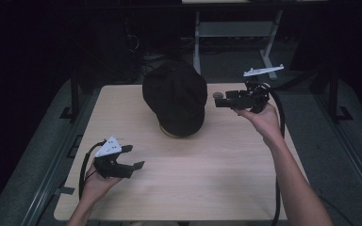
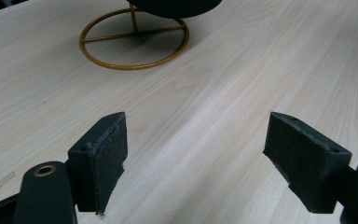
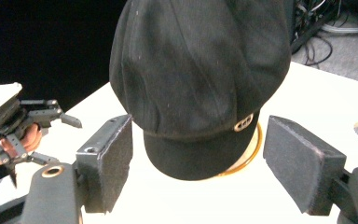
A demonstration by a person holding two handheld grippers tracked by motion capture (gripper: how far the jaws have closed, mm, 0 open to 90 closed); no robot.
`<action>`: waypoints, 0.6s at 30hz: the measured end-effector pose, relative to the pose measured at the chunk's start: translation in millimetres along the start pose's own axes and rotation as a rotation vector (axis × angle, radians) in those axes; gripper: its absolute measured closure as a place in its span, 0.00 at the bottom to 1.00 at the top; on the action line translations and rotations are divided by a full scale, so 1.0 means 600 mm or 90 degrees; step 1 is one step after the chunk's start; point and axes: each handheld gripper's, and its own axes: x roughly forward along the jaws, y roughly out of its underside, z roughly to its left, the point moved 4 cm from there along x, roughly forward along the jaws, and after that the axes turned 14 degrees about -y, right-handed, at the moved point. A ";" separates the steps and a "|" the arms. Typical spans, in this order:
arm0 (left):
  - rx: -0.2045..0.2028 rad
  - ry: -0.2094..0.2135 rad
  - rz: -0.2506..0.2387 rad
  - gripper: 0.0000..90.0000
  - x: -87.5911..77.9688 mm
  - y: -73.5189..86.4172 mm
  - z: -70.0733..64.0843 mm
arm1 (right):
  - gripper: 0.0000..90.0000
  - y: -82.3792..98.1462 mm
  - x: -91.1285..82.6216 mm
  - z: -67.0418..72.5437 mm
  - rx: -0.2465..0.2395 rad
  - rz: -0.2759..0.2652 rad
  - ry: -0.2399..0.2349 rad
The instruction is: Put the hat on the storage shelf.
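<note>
Black cap [image 1: 175,96] on gold stand [image 2: 134,41], table [image 1: 207,183].

Black cap [image 1: 175,96] — soft panelled crown, short brim, small gold emblem at the band seen in right gripper view; sits upright on a gold wire stand [image 2: 134,39] with ring base, upper centre of high view, on the far middle of the pale wood table [image 1: 193,174]
</note>
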 end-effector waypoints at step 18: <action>-0.007 -0.004 -0.002 0.23 -0.001 0.001 0.001 | 0.26 0.052 -0.017 -0.002 0.018 -0.002 -0.005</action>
